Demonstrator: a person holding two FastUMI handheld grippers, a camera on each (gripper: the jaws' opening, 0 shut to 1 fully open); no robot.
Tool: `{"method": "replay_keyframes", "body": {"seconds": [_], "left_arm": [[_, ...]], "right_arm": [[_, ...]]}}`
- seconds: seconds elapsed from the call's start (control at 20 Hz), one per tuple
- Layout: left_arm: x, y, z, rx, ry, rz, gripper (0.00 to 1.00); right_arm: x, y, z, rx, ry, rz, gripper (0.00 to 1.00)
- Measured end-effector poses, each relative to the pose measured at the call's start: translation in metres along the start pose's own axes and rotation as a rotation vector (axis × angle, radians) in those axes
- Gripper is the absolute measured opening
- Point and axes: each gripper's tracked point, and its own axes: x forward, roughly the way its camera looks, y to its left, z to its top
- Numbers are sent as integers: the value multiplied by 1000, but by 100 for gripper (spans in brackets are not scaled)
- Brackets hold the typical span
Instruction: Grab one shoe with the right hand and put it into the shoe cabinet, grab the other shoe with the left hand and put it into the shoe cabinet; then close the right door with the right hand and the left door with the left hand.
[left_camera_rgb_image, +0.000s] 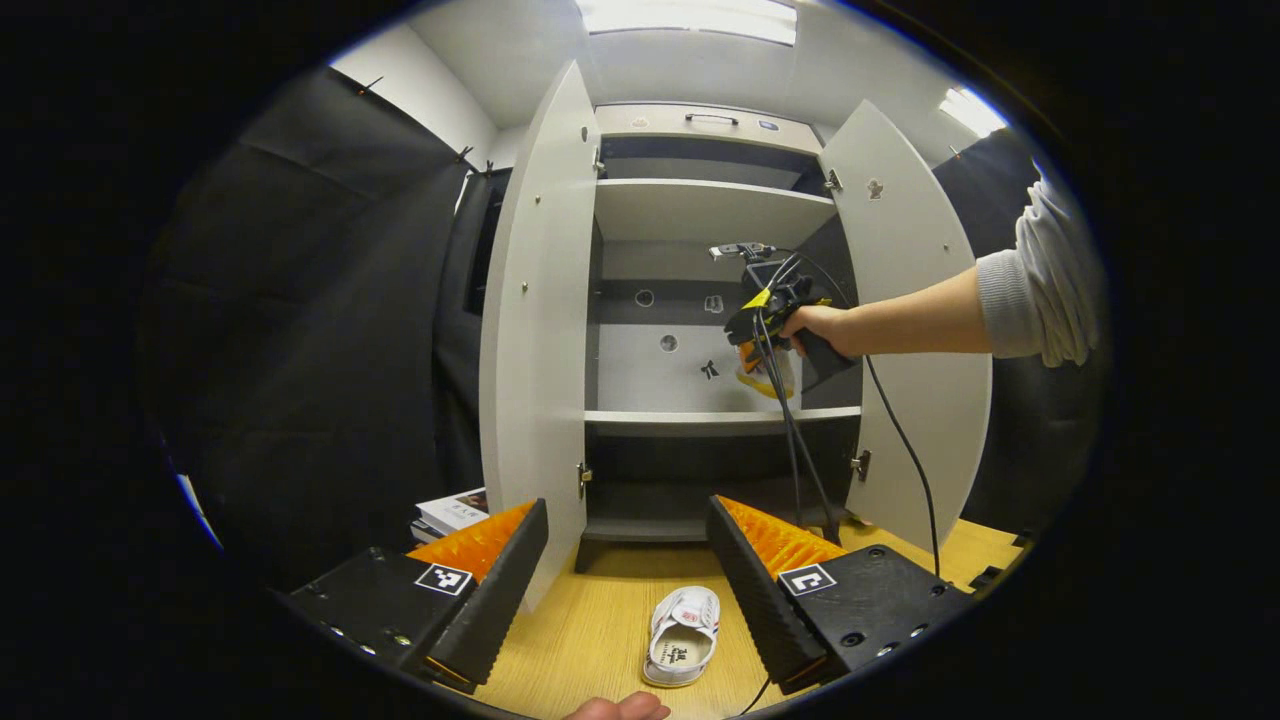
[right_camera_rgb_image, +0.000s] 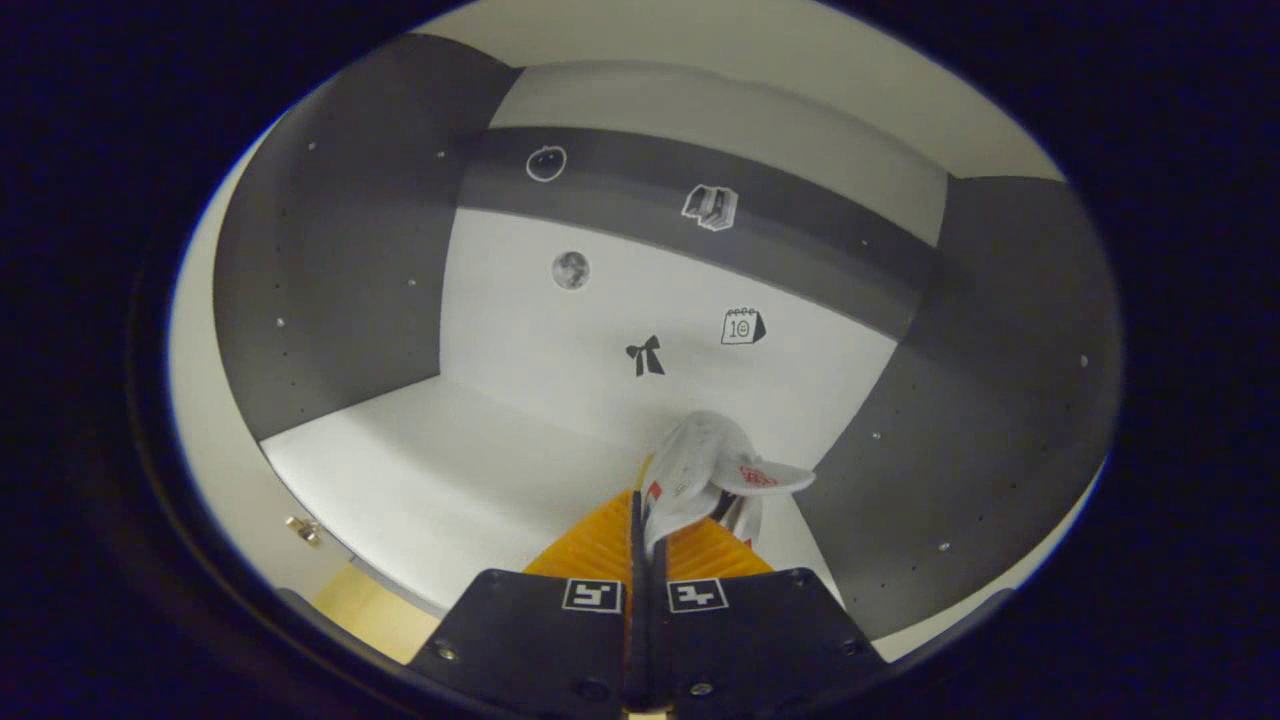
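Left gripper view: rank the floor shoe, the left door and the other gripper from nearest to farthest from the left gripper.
1. Shoe, on the wooden floor between the left gripper fingers.
2. Left door, open, just ahead on the left.
3. Right gripper, farthest, inside the cabinet above the middle shelf.

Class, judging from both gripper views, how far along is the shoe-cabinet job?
Done: nothing stored yet. In hand: the right gripper pinches one shoe above the middle shelf. Left: release it, take the second shoe from the floor with the open left gripper, then shut both doors.
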Motion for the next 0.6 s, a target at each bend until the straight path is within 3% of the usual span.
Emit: {"method": "replay_keyframes", "body": {"seconds": [0.25, 0.6], "left_arm": [[5, 12, -4, -3, 10, 31, 95], [7, 14, -5, -2, 14, 33, 95]], "right_arm": [[22, 14, -22, -71, 144, 58, 4], [33, 18, -29, -70, 193, 26, 8]]}}
